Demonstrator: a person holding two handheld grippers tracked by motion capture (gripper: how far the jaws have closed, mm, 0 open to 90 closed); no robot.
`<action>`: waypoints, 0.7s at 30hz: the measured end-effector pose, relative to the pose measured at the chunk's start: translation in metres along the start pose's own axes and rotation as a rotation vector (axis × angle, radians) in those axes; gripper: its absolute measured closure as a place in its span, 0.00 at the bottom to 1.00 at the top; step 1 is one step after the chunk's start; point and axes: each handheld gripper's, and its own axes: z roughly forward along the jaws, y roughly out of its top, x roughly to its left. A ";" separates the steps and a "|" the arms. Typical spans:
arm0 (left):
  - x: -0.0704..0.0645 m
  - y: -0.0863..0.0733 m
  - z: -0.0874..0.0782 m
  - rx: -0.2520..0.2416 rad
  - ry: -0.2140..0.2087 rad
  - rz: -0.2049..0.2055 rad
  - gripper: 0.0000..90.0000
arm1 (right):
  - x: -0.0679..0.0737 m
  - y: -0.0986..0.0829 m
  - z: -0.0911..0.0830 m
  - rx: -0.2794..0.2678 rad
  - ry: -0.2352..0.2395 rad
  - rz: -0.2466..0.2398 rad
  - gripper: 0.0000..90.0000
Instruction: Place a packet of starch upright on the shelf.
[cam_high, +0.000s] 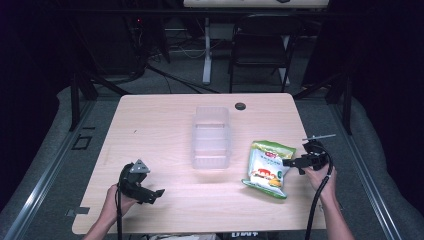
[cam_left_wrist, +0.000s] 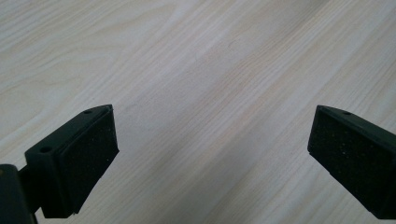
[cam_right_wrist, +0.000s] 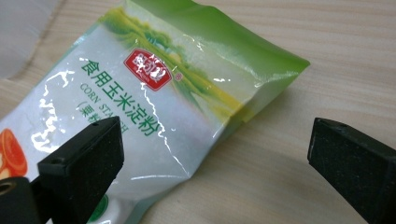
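Now | our right gripper, jaws apart, sits at the right edge of the glossy green-and-white corn starch bag | bag lies flat, long axis running away from us, right of the clear plastic bin | left gripper open, well apart

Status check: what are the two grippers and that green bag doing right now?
Right gripper open, at bag's edge. Left gripper open over bare table. Bag flat on table, ungripped. Clear tub beside it, not blocking.
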 end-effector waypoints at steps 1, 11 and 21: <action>0.000 0.000 0.000 0.000 0.000 0.000 0.02 | -0.001 0.002 0.001 0.003 0.004 0.003 0.03; 0.000 0.000 0.000 0.000 0.000 -0.002 0.01 | -0.006 0.016 0.017 0.030 0.027 0.035 0.00; 0.000 0.000 0.000 0.000 0.001 -0.003 0.02 | -0.008 0.022 0.027 0.046 0.018 0.075 0.20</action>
